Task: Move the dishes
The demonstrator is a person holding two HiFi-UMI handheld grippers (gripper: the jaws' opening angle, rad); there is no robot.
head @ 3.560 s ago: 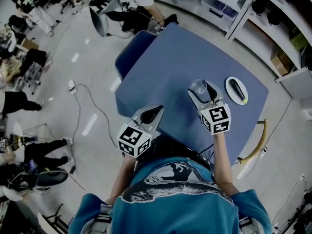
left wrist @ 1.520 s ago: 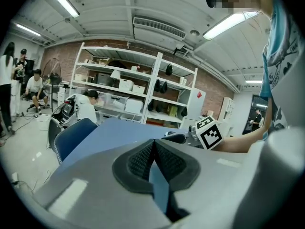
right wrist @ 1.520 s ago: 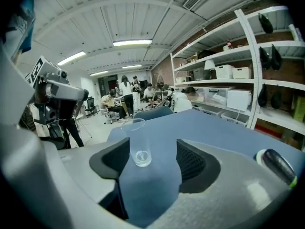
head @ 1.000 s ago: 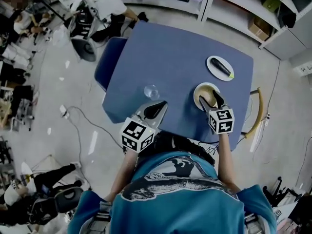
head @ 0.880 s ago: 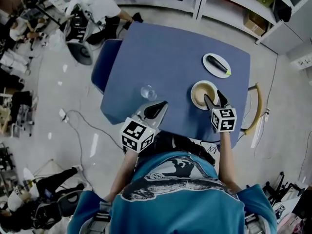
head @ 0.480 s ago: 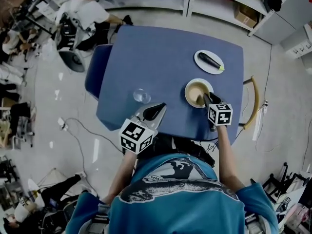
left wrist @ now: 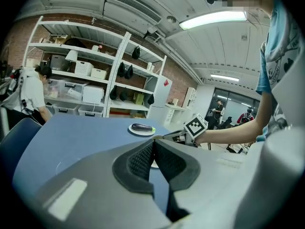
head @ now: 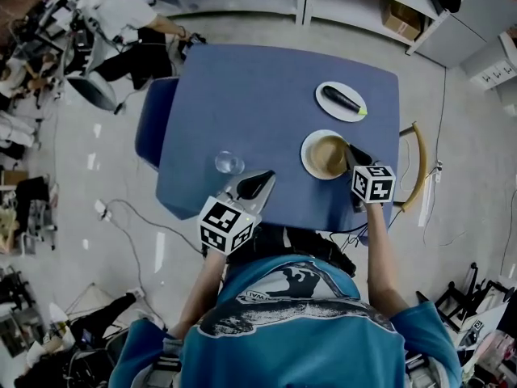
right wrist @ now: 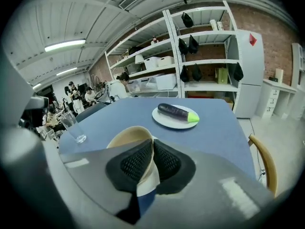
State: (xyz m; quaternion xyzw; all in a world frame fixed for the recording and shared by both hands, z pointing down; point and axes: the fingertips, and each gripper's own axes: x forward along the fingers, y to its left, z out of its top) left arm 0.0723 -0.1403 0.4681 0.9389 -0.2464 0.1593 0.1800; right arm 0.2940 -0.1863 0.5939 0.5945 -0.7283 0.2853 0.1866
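Three dishes are on the blue worktop (head: 258, 95).

Item one: a clear glass (head: 229, 162) stands upright near the near edge, toward the left corner.

Just right of it, my left gripper (head: 260, 181) hangs over the near edge. It points across the worktop with its jaws pressed together and nothing between them. It is close to the glass but not touching it.

Item two: a bowl (head: 325, 155), tan inside and white outside, lies near the near right corner. My right gripper (head: 354, 156) is at the bowl's right-hand side. Its jaws have just been closing and are now clamped on the rim, one pad inside the wall and one outside. I cannot tell whether the bowl's base is resting on the worktop or has been raised off it.

Item three: a white plate (head: 333, 110) sits beyond the bowl, toward the far right corner and apart from the bowl. A dark eggplant (head: 339, 99) with a green end lies across the plate.
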